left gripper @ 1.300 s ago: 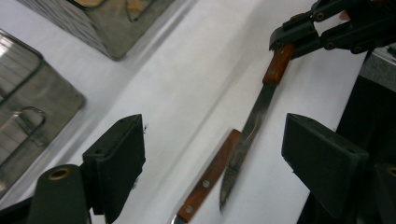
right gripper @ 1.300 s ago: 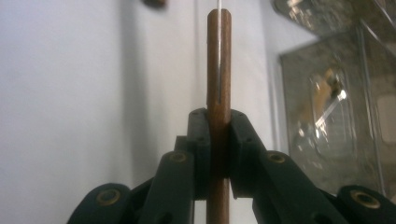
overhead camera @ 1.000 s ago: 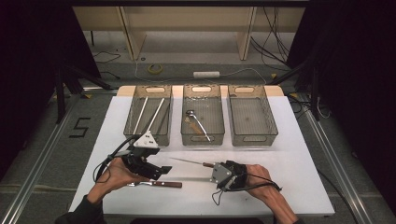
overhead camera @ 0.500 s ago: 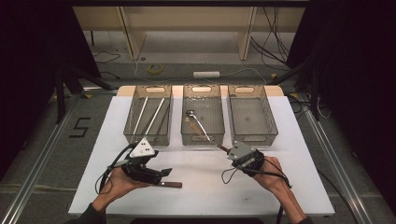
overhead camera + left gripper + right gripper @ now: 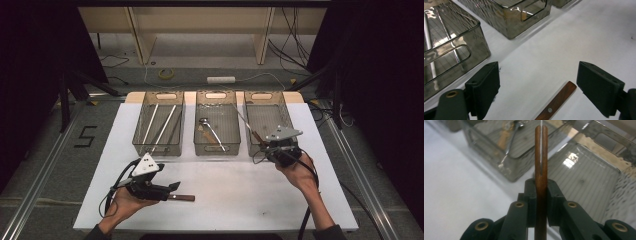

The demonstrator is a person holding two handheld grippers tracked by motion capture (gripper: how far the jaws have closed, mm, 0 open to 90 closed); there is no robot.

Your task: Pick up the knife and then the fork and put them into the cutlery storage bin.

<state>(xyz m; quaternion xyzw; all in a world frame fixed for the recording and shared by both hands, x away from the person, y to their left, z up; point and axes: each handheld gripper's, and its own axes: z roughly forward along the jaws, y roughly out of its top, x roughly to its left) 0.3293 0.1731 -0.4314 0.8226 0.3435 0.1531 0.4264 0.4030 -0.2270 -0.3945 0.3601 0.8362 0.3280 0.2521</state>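
On the white table (image 5: 225,185), three clear plastic bins stand in a row at the far side. At the near edge of the right bin (image 5: 267,112) the right gripper (image 5: 260,142) holds a wooden-handled knife (image 5: 250,131): in the right gripper view the jaws are clamped on both flat sides of the brown handle (image 5: 541,170), which runs straight up between them, with a thin metal edge showing in its slot. From the high view the knife's blade slants up and to the left over the right bin, toward the gap between that bin and the middle one. The middle bin (image 5: 216,102) holds a metal spoon (image 5: 210,130) and a wooden-handled piece lying beside it; the left bin (image 5: 160,100) holds pale slim sticks (image 5: 157,122).

Near the front left of the table the left gripper (image 5: 172,187) hovers low, its jaws spread wide and gripping nothing. A second wooden-handled utensil (image 5: 182,198) lies flat on the table by its tips; in the left gripper view the end of that handle (image 5: 556,102), with a metal rivet, lies between the open pads and touches neither.
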